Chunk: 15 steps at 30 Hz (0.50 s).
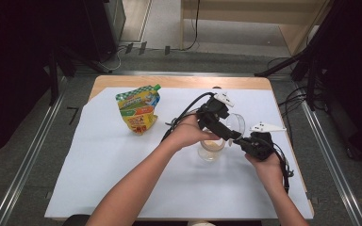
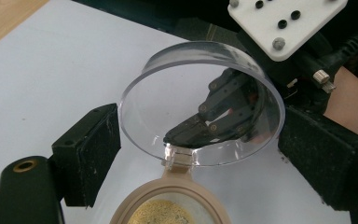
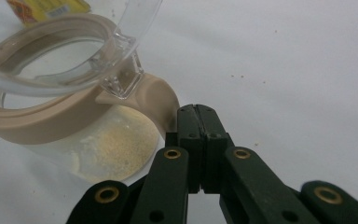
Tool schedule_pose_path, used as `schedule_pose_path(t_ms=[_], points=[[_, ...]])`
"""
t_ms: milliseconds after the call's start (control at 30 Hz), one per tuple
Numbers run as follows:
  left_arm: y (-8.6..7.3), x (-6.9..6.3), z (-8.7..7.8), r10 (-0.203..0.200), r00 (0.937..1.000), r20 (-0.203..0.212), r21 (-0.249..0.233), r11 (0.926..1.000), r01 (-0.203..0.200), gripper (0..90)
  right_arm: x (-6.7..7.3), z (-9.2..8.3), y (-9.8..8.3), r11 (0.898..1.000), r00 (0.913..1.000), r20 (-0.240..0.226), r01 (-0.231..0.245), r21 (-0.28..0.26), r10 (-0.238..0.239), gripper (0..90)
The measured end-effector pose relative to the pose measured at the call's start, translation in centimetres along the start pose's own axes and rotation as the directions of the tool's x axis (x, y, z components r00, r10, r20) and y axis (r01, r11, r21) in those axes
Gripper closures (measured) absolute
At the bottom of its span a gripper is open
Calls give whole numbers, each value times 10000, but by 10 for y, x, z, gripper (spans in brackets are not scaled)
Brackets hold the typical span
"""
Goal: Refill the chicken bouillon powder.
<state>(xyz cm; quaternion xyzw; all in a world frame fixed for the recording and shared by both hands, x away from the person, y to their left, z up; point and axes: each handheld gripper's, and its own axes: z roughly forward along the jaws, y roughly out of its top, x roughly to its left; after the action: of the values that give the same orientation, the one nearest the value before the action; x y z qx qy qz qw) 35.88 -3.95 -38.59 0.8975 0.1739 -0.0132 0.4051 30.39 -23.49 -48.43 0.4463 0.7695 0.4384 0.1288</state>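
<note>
- Hands first: you are holding a gripper in each one, and both are meeting at the jar [image 1: 211, 149] in the middle of the white sheet [image 1: 122, 160], so that one can steady it while the other works the lid.
- Your right gripper [image 3: 196, 122] is sitting low, just beside the jar's tan rim [image 3: 51, 126]. Its jaws are pressed flat together with nothing between them. It looks like you are using the closed tip to poke or prop the lid near its hinge [image 3: 121, 77], though I cannot tell if it is touching.
- Your left gripper [image 2: 200, 140] is reaching over the jar from the other side. Its jaws are spread wide, one on each side of the lid [image 2: 200, 100], not squeezing anything.
- The jar is see-through with a tan ring on top. Its round clear lid is standing up, swung open on the little hinge.
- Yellow, sandy powder [image 3: 116, 149] is lying in the bottom of the jar. It is only a little full.
- Farther away, a bright yellow and green pouch [image 1: 139, 109] is lying flat on the sheet, well apart from the jar. I am guessing the powder belongs to it.
</note>
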Motion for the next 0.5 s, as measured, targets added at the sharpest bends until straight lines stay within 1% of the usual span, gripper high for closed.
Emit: schedule_pose_path(t_ms=[67,100,200,267,333,400,433,500], points=[[1,-1,-1,-11,10000,-41,-18,10000,11,140,-2,-2,-1,9999,9999,31,-99,-27,99,900],[2,0,-2,-57,10000,11,-63,10000,57,139,-2,-3,-1,9999,9999,19,-126,-43,126,900],[3,0,-4,-283,9996,99,-99,9995,284,138,-4,-4,-3,9999,9999,34,-150,-8,150,896],[3,0,-6,-273,9996,44,-60,9996,273,133,-3,-4,-4,9999,9998,100,-144,14,144,877],[3,-1,-9,-288,9996,57,-83,9995,289,131,-3,-6,-4,9999,9998,162,-145,-26,146,877],[4,-3,-13,-306,9994,145,-116,9995,307,132,-3,-10,-4,9999,9997,203,-102,-120,104,874],[4,-4,-14,-307,9994,160,-115,9995,309,133,-3,-12,-4,9997,9997,193,-168,-150,171,863],[4,-6,-18,-286,9996,75,23,9996,286,140,-4,-15,-5,9996,9995,238,-220,-193,224,837]])
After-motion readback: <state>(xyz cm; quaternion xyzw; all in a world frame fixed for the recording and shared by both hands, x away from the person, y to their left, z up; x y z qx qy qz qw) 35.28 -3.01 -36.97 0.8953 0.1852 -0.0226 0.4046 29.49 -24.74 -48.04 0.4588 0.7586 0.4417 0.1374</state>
